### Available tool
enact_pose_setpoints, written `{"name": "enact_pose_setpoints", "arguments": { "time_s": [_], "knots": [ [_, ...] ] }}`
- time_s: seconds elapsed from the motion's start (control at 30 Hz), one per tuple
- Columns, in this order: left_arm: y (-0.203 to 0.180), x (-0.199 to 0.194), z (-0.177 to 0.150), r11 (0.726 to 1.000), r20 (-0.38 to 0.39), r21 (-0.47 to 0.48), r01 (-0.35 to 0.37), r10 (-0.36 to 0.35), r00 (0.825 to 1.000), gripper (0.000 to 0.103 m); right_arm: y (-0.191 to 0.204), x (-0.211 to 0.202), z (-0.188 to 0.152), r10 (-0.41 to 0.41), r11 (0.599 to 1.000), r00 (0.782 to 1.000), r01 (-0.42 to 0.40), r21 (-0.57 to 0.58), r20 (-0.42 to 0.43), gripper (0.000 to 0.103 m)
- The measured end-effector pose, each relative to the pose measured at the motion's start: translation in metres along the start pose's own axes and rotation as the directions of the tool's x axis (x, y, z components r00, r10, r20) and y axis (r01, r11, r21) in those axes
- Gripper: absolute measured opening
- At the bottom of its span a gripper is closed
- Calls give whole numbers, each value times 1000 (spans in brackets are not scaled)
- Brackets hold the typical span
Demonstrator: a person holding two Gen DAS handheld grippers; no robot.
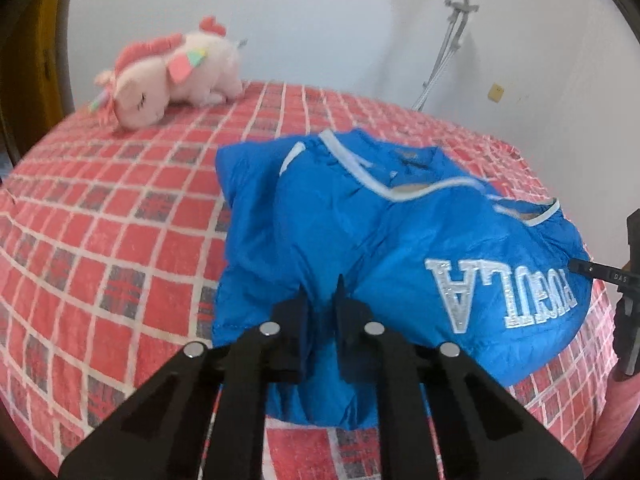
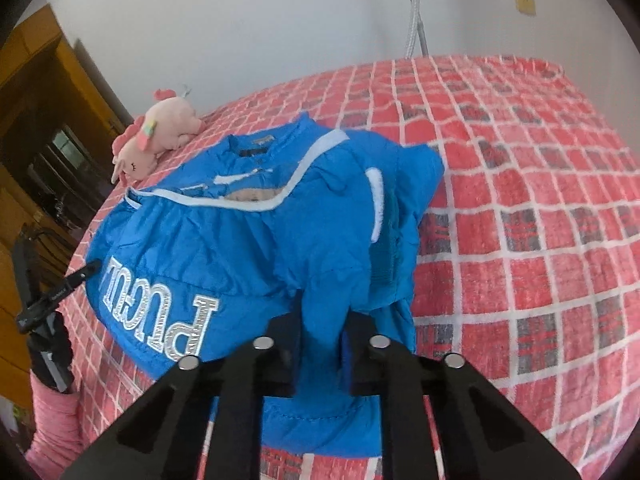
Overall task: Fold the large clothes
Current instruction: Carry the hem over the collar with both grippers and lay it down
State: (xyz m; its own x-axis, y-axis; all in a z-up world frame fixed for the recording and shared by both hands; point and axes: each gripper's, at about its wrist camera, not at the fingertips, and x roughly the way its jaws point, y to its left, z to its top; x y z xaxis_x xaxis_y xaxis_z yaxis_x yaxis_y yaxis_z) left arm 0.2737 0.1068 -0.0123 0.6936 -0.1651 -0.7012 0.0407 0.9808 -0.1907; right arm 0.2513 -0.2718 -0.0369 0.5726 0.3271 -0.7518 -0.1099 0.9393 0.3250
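A blue jacket (image 1: 380, 248) with white trim and silver letters lies bunched on the bed; it also shows in the right wrist view (image 2: 240, 240). My left gripper (image 1: 322, 300) is shut on a fold of the jacket's near edge. My right gripper (image 2: 324, 320) is shut on another fold of its near edge and lifts the cloth a little. The right gripper shows at the right edge of the left wrist view (image 1: 616, 276); the left gripper shows at the left edge of the right wrist view (image 2: 60, 284).
The bed has a red checked cover (image 1: 120, 220). A pink plush unicorn (image 1: 168, 76) lies at its far side near the white wall. A metal crutch (image 1: 444, 44) leans on the wall. A wooden door (image 2: 48, 120) stands at the left.
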Motion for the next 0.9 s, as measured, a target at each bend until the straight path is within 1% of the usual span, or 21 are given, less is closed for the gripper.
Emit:
{"name": "enact_pose_setpoints", "arguments": {
  "time_s": [0.07, 0.23, 0.4, 0.5, 0.63, 0.7, 0.9],
  "knots": [
    [-3, -11, 1, 1000, 45, 4, -1, 1, 999, 7, 4, -11, -1, -2, 1000, 1000, 2, -5, 28, 10],
    [-6, -30, 16, 999, 129, -31, 37, -33, 991, 6, 8, -39, 11, 30, 1000, 994, -30, -5, 103, 9],
    [-15, -36, 45, 999, 208, -23, 41, -35, 978, 6, 9, -52, 40, 34, 999, 986, -37, 18, 162, 9],
    [-19, -29, 65, 1000, 245, -17, 26, -21, 969, 6, 7, -48, 64, 8, 999, 982, -14, 31, 186, 9],
    [-21, -3, 89, 1000, 264, -13, -18, 21, 964, 6, 0, -29, 93, -20, 998, 983, 9, 58, 183, 9],
    [-21, 13, 97, 999, 257, -8, -39, 39, 966, 6, -5, -12, 107, -36, 997, 985, 25, 68, 170, 9],
    [-10, 65, 104, 997, 162, -19, -69, 71, 984, 7, -24, 35, 118, -49, 994, 993, 38, 102, 109, 9]
  ]
}}
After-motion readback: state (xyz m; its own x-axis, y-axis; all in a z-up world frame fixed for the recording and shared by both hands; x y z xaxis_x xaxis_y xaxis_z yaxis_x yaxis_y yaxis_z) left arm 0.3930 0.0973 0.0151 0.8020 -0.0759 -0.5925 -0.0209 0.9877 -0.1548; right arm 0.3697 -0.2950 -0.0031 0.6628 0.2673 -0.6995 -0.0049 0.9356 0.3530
